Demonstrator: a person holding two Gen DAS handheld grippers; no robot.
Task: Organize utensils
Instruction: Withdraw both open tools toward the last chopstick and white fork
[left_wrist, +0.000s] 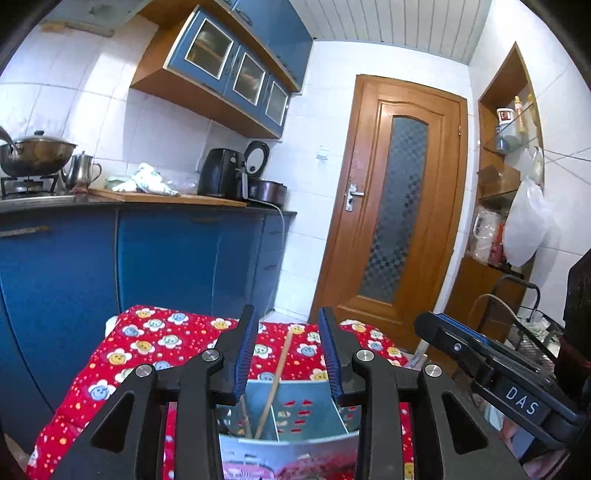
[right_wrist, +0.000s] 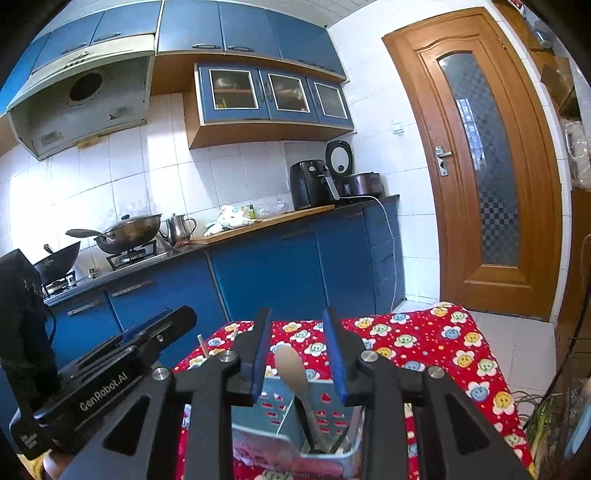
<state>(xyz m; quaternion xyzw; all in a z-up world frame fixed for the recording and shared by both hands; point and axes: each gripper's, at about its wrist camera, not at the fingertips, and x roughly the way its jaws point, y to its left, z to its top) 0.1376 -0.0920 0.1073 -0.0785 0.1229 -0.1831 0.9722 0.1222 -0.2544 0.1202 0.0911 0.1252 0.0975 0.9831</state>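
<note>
Both tongs, left (left_wrist: 288, 354) and right (right_wrist: 300, 354), stand spread, gripping nothing; holder (right_wrist: 280, 406) at 6 o'clock holds spoon (right_wrist: 291, 369) and chopstick (left_wrist: 275, 376).

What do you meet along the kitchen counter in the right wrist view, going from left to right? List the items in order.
Black wok → lidded steel wok → steel kettle → crumpled cloth → black air fryer → rice cooker.

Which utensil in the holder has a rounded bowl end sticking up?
The wooden spoon, standing in the holder's right-hand compartment. The chopsticks in the left-hand compartment are plain thin sticks with no bowl.
</note>
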